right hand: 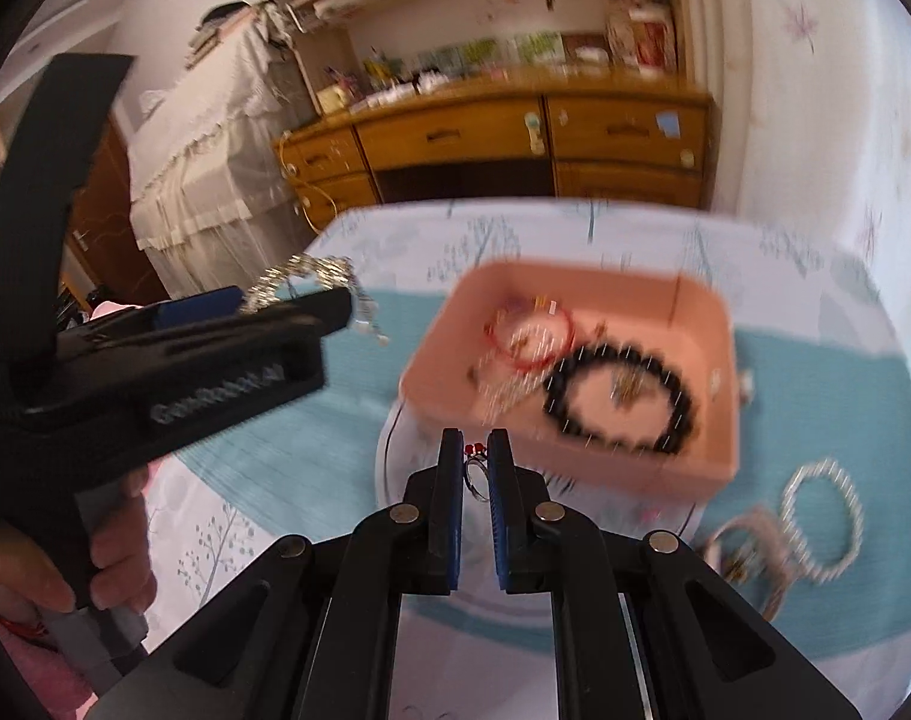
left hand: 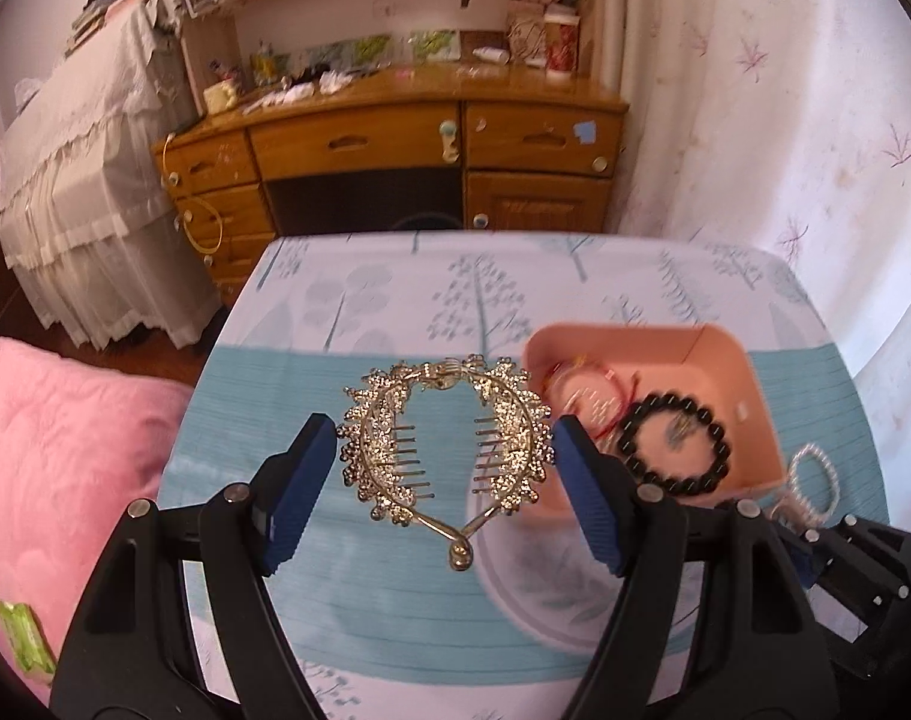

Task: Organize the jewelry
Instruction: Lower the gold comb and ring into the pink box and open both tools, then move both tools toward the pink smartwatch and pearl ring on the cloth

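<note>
A gold rhinestone hair clip hangs above the table, and my left gripper is shut on it, one blue pad on each outer edge. From the right wrist view the left gripper shows side-on at the left, with the hair clip glinting past its tip. My right gripper is shut on a small silver ring with red stones, just in front of the pink box. In the pink box lie a black bead bracelet and a red string bracelet.
A pearl bracelet and another silvery bracelet lie on the tree-print tablecloth right of the box. A pink cushion is at the left, a wooden desk behind the table. A hand grips the left tool's handle.
</note>
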Available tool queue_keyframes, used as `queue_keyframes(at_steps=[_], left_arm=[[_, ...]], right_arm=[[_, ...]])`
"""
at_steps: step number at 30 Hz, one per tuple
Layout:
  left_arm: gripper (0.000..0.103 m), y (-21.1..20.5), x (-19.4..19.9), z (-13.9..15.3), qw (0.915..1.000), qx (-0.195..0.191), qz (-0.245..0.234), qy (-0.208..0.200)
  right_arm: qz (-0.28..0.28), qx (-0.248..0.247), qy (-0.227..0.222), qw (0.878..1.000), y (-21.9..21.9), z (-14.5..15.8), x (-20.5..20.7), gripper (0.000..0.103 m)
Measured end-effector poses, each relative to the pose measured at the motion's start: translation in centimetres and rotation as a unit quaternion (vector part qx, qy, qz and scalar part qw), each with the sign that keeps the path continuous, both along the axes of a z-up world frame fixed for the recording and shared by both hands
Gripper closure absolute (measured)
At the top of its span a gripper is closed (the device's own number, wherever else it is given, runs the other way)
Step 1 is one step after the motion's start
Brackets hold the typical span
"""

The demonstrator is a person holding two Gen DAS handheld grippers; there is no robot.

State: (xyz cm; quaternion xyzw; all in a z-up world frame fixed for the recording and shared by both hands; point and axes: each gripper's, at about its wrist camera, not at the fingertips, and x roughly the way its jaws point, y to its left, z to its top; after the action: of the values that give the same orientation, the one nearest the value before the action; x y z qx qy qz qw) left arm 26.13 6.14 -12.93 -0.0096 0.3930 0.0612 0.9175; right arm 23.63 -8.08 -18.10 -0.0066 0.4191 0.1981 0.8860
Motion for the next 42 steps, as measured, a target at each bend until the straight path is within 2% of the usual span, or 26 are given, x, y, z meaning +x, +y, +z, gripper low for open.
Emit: queue_keyframes(at_steps=[7,10,17,20,23,25,27,34,39,42], left_arm=[[0.031,-3.2,2.7,2.1,0.9992,-0.011,-0.021,-0.031],[0.031,-4.8,4.1,2.7,0.9984,-0.023,-0.034,-0.039],[0.031,-7.6,7.1,1.6,0.9950,-0.070,-0.072,-0.008],[0.030,-8.6,7.8,0.5,0.9956,-0.057,-0.073,0.014],[0.030,-9.2,8.2,-0.5,0.9965,-0.048,-0.063,0.027],[0.030,-9.2,8.0,-0.9,0.9967,-0.050,-0.059,0.025],[0.030,-9.0,7.9,-1.0,0.9968,-0.053,-0.055,0.023],[0.030,-8.6,6.6,-1.6,0.9957,-0.060,-0.062,0.032],[0.030,-8.4,4.6,-2.4,0.9917,-0.089,-0.076,0.052],[0.030,-8.7,2.9,-2.9,0.9900,-0.095,-0.087,0.058]], right_arm=[[-0.007,-0.003,-0.057,0.998,-3.4,3.7,1.9,0.095],[-0.019,0.000,-0.067,0.998,-5.1,4.6,2.8,0.095],[-0.043,0.019,-0.055,0.997,-9.8,4.4,5.2,0.095],[-0.033,0.034,-0.026,0.999,-11.0,3.0,6.5,0.094],[-0.038,0.025,0.003,0.999,-11.9,1.5,7.3,0.085],[-0.037,0.029,0.005,0.999,-12.5,1.1,7.4,0.079],[-0.039,0.032,0.001,0.999,-13.2,1.0,7.4,0.066],[-0.054,0.032,0.008,0.998,-14.8,0.2,6.7,0.041],[-0.063,0.007,0.016,0.998,-16.7,-0.7,4.8,0.021],[-0.068,-0.023,0.021,0.997,-18.0,-1.6,3.3,0.016]])
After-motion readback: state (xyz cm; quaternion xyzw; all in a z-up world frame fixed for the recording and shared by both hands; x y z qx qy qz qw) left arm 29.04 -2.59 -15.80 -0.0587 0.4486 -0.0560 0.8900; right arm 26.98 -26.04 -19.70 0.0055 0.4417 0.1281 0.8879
